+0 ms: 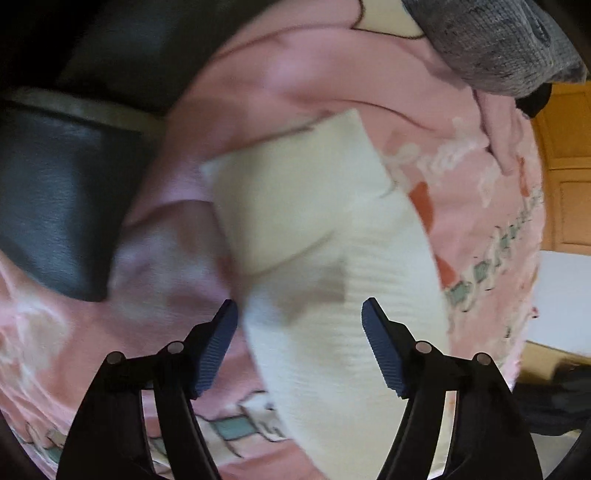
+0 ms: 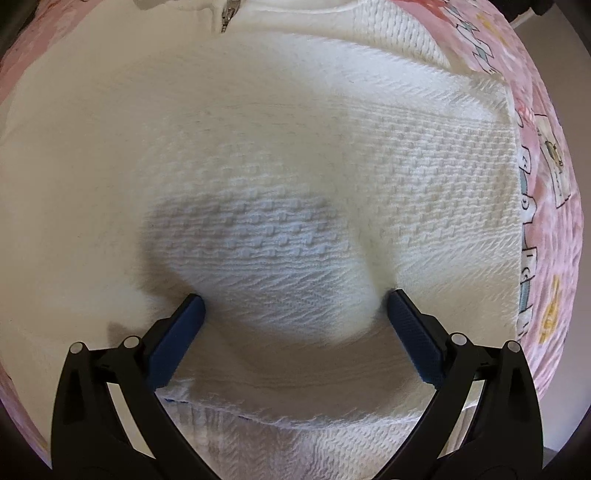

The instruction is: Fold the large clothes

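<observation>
A cream-white knitted garment lies spread on a pink printed bed cover; its zipper shows at the top of the right wrist view. My right gripper points down at it, jaws wide, both fingertips dug into the knit, with a mound of fabric bulging between them. In the blurred left wrist view a long narrow part of the cream garment runs across the pink cover. My left gripper hovers over this strip, open, with its left pad beside the strip's edge and its right pad over the cloth.
A black leather cushion lies at the left of the bed. A grey knitted item sits at the top right. Beyond the bed's right edge are a wooden door and dark things on the floor.
</observation>
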Demonstrator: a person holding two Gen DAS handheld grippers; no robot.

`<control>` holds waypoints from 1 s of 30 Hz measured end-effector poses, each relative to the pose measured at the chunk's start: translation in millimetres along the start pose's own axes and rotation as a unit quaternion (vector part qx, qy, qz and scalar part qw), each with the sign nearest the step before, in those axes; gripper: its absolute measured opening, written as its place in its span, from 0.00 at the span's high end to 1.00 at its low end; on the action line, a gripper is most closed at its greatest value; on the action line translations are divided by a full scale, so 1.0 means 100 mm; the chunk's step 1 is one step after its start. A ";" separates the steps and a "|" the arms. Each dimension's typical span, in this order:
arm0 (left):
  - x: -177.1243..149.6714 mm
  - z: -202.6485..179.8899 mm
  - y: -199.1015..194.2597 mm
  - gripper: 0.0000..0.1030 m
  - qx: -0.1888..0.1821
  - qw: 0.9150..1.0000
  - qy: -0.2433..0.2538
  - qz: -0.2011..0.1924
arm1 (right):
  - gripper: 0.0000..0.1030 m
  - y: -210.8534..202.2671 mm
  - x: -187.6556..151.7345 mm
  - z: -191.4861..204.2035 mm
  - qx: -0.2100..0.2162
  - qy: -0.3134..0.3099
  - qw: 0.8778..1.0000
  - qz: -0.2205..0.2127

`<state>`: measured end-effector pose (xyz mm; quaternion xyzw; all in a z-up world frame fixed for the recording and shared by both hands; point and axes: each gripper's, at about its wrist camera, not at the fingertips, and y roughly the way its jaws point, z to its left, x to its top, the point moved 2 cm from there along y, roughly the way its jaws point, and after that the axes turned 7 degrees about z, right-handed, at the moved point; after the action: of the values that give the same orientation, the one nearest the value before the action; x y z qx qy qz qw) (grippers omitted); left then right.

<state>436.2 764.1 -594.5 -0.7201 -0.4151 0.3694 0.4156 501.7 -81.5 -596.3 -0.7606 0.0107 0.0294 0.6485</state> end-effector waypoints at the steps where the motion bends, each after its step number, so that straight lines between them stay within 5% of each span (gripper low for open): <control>1: 0.01 -0.05 0.01 0.40 -0.005 1.000 0.002 0.004 | 0.06 0.01 0.03 0.02 0.001 0.001 1.000 0.002; 6: 0.14 -0.10 0.12 0.41 -0.012 0.999 -0.025 0.020 | 0.06 0.00 0.10 0.06 0.007 0.005 1.000 -0.010; 8: 0.11 -0.04 0.17 0.59 0.008 0.999 -0.032 0.015 | 0.06 -0.02 0.01 0.05 0.012 0.005 1.000 -0.019; 14: 0.00 -0.25 0.15 0.93 0.046 0.999 -0.008 0.008 | 0.06 -0.01 -0.06 -0.02 0.027 0.004 0.999 -0.033; 20: -0.39 -0.84 -0.09 0.94 0.061 0.995 0.081 -0.023 | 0.06 -0.12 -0.16 -0.13 0.049 0.005 0.998 -0.041; 26: -1.15 -1.44 -0.43 0.94 0.027 0.983 0.172 -0.055 | 0.06 -0.29 -0.25 -0.34 0.107 0.015 0.992 -0.064; 30: -1.87 -1.92 -0.64 0.94 0.026 0.964 0.250 -0.091 | 0.06 -0.42 -0.39 -0.50 0.161 0.017 0.983 -0.090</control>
<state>514.6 558.8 -428.0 -0.7379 -0.3515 0.1490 0.5566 466.8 -125.0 -545.1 -0.6447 -0.0420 -0.0442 0.7620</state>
